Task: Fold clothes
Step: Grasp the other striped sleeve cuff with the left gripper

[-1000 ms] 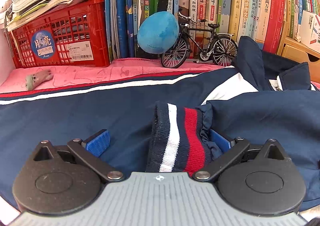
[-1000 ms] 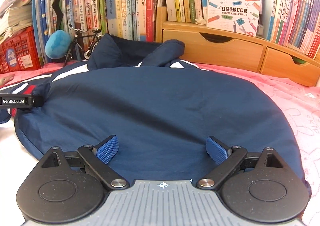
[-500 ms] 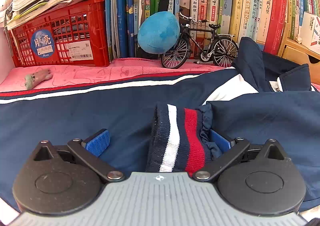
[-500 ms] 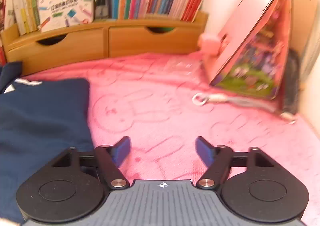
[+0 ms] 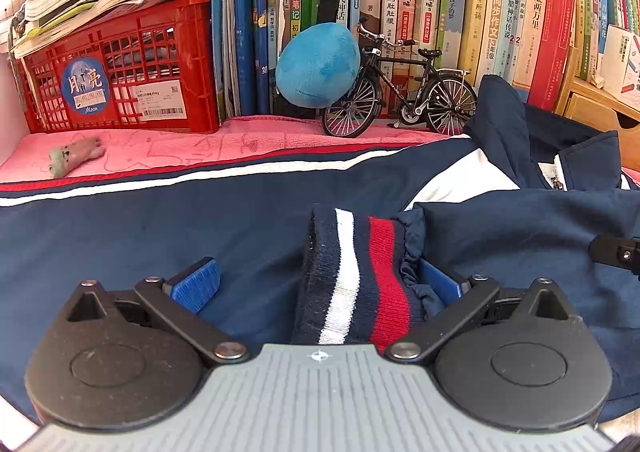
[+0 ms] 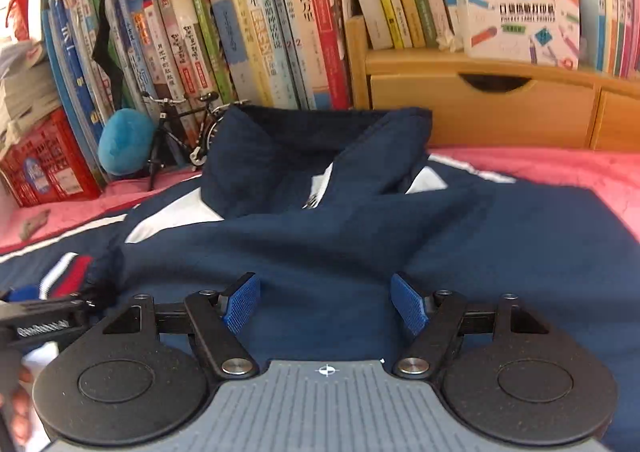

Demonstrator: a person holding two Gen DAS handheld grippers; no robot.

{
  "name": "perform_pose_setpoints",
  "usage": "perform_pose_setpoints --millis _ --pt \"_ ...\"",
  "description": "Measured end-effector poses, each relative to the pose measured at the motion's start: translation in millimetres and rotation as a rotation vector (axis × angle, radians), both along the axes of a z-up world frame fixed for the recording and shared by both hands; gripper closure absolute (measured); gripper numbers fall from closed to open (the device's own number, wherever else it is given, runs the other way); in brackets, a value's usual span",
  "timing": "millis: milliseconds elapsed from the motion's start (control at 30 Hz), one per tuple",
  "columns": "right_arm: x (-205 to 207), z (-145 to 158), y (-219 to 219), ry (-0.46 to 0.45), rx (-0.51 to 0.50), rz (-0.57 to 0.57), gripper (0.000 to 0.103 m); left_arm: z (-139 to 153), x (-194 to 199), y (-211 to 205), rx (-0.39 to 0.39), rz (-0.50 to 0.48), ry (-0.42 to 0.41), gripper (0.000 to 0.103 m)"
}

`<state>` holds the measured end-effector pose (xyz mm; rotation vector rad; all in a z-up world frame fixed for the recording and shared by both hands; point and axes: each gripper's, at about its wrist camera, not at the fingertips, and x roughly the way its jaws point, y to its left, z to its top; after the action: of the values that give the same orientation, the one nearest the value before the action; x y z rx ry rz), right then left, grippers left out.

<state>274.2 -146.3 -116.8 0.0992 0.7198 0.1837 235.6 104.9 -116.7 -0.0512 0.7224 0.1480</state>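
Your navy jacket [image 6: 460, 252] lies spread over the pink bedspread [image 6: 560, 168], collar toward the bookshelf [image 6: 280, 32]. Your left hand-held gripper [image 5: 320, 284] stands wide, the striped cuff [image 5: 356, 276] sitting between its pads but not pinched. Your right hand-held gripper [image 6: 324, 304] hovers released over the body panel, its jaws having just been shifting in width, nothing between them. Expect soft, light, slightly slick fabric that slumps and slides. The ribbed cuff and hem edges look like the firmest places to pinch; take a doubled edge, not a single layer.
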Motion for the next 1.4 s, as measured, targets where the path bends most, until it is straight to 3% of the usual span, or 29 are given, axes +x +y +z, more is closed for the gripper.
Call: perform_pose_setpoints --millis 133,200,267,300,333,400,467,500,633,700,800,900,1000,1067,1133,1233,1367,1400 --pt "3 -3 -41 -0.004 -0.052 -0.088 0.031 0 0 0 0.0 0.001 0.0 0.0" --pt "4 -8 -62 -0.008 -0.136 -0.171 0.03 0 0 0 0.0 0.001 0.0 0.0" --pt "5 -14 -87 -0.021 -0.182 -0.251 0.018 0 0 0 0.0 0.001 0.0 0.0" --pt "7 -17 -100 -0.01 -0.17 -0.299 0.007 0 0 0 0.0 0.001 0.0 0.0" --pt "8 -18 -110 0.007 -0.155 -0.347 0.003 0 0 0 0.0 0.001 0.0 0.0" --pt "7 -12 -112 0.015 -0.204 -0.427 0.005 0 0 0 -0.001 0.001 -0.001 0.0" --pt "4 -5 -111 0.017 -0.246 -0.491 0.017 0 0 1 -0.002 0.0 -0.001 0.0" --pt "-3 1 -104 -0.006 -0.241 -0.473 0.023 0 0 1 -0.004 0.0 -0.002 0.0" --pt "-44 27 -70 -0.124 -0.052 -0.251 0.023 11 -7 18 -0.092 -0.071 0.011 0.002" --pt "-57 36 -36 -0.154 -0.002 -0.12 0.023 25 -20 40 -0.195 -0.079 -0.035 0.003" --pt "-68 41 23 -0.158 0.017 0.061 0.035 47 -48 80 -0.28 -0.043 -0.123 0.002" --pt "-68 29 82 -0.112 0.016 0.189 0.046 63 -78 129 -0.288 0.069 -0.192 0.001" --pt "-66 11 116 -0.08 -0.012 0.228 0.046 75 -102 188 -0.213 0.283 -0.218 0.0" --pt "-65 -1 132 -0.068 -0.047 0.227 0.046 70 -106 227 -0.193 0.436 -0.187 0.0" --pt "-63 -5 137 -0.066 -0.058 0.226 0.046 60 -109 267 -0.192 0.577 -0.157 0.0" --pt "-61 -5 133 -0.059 -0.031 0.221 0.044 45 -106 304 -0.145 0.711 -0.132 0.0" --pt "-63 -5 138 -0.064 -0.074 0.223 0.044 29 -92 324 0.016 0.844 -0.09 0.0" --pt "-64 -6 139 -0.066 -0.089 0.224 0.043 25 -88 327 0.026 0.847 -0.082 0.0"
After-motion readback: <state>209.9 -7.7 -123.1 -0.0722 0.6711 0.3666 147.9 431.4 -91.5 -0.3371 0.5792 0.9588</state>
